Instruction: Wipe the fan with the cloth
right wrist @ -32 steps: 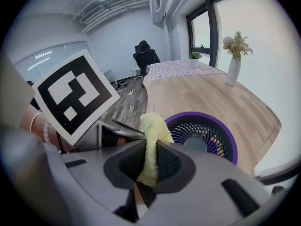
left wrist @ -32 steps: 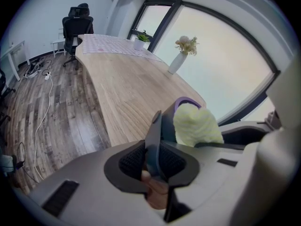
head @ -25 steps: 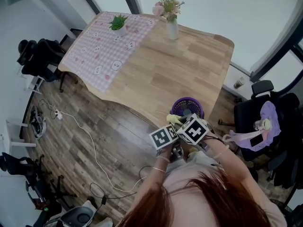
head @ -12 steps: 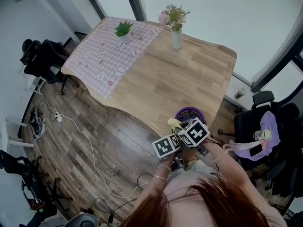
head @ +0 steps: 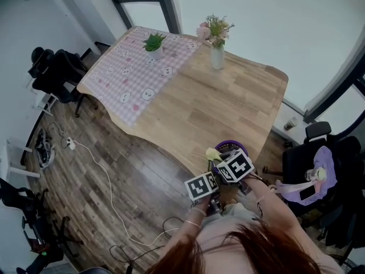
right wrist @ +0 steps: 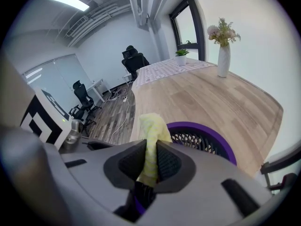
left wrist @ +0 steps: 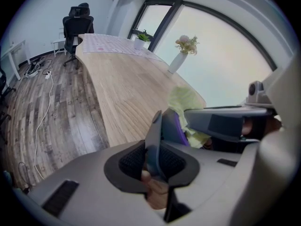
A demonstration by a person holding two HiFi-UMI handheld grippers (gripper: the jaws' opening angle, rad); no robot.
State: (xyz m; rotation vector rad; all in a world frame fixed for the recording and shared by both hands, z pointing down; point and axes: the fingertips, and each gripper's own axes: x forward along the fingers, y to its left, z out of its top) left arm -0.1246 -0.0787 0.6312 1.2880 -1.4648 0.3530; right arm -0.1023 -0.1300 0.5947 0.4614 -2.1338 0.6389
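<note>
A small purple fan [head: 230,146] stands at the near edge of the wooden table [head: 228,99], with its grille [right wrist: 195,139] facing up. My left gripper [left wrist: 155,158] is shut on a thin dark and purple edge of the fan [left wrist: 175,125] and holds it. My right gripper [right wrist: 149,163] is shut on a yellow cloth [right wrist: 151,128], which lies against the near left rim of the fan. In the head view the cloth [head: 213,154] shows just left of the fan, above both marker cubes. The fingertips are hidden under the cubes there.
A white vase of flowers [head: 217,55] and a small potted plant [head: 154,43] on a pink checked cloth [head: 134,76] stand at the far end of the table. Black office chairs [head: 48,73] are on the left, and another chair [head: 319,170] with a purple bag is on the right. Cables [head: 108,187] lie on the floor.
The right gripper has slid a little along the fan's rim with the cloth and rolled slightly. The left gripper stays on the fan. The head view has drifted, so everything sits lower in it.
</note>
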